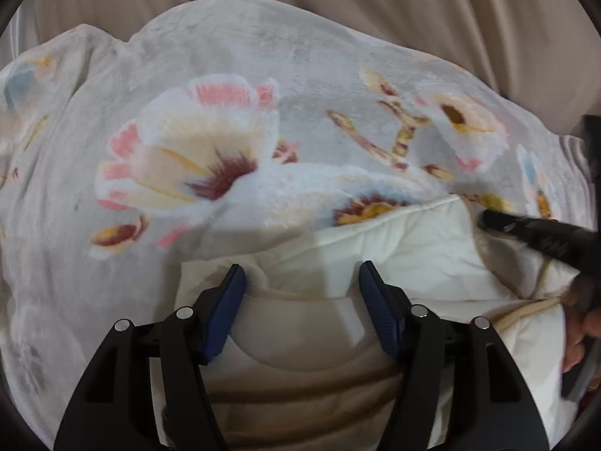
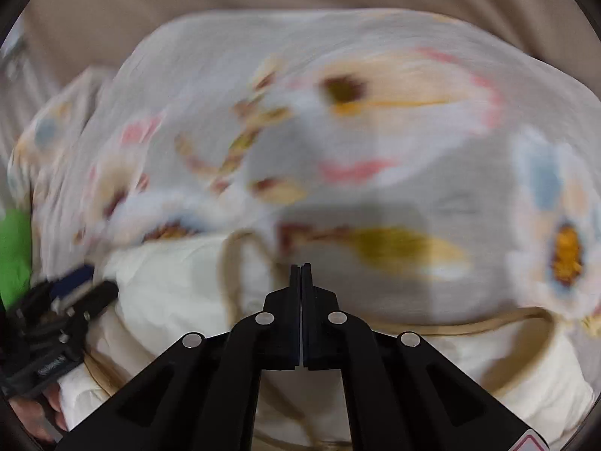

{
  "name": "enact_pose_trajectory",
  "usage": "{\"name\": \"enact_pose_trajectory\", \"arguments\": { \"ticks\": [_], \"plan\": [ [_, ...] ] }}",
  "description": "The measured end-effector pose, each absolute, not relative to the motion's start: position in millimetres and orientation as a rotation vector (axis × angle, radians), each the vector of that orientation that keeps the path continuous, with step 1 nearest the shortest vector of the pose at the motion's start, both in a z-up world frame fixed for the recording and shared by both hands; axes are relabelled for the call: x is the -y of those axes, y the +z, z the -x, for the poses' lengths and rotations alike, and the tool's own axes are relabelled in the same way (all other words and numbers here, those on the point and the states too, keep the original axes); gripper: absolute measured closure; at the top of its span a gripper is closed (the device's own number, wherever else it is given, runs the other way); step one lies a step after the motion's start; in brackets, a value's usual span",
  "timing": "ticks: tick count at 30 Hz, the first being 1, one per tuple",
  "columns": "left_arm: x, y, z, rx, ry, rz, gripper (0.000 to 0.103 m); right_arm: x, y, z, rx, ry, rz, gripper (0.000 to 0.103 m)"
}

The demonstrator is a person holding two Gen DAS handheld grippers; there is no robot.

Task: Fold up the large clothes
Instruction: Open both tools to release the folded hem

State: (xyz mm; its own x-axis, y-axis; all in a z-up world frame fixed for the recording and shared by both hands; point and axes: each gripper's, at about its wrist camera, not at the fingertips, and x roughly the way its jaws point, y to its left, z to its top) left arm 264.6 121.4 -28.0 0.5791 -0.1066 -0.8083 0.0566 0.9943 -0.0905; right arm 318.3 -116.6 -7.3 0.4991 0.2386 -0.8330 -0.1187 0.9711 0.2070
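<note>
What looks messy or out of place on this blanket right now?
The floral blanket lies rumpled, its near edge turned back to show the cream underside. The tan-trimmed hem curls unevenly. No tear or spill shows.

Soft, even indoor light falls across both views, with no glare. The left wrist view is mostly sharp: the floral blanket (image 1: 210,143) shows its nap clearly, though the dark tongs (image 1: 499,221) entering at the right are smeared. The right wrist view is heavily motion-blurred, its flower prints streaked sideways. A grey rectangular shadow (image 2: 349,221) lies on the blanket just beyond the right tongs (image 2: 301,267). Both pictures bulge fisheye-fashion, with dark vignetted corners and curved, stretched edges.
</note>
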Motion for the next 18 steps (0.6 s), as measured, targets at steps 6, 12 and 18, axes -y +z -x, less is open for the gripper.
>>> {"name": "enact_pose_trajectory", "arguments": {
  "ticks": [6, 12, 18],
  "plan": [
    [-150, 10, -235, -0.876, -0.176, 0.171, 0.033, 203, 80, -207, -0.789, 0.207, -0.172, 0.072],
    [-177, 24, -195, -0.904, -0.265, 0.241, 0.005, 311, 80, -79, -0.721, -0.001, -0.196, 0.025],
    [-167, -11, -197, -0.996, -0.325, 0.311, 0.055, 336, 25, -93, -0.844, 0.123, -0.389, 0.092]
  ]
}}
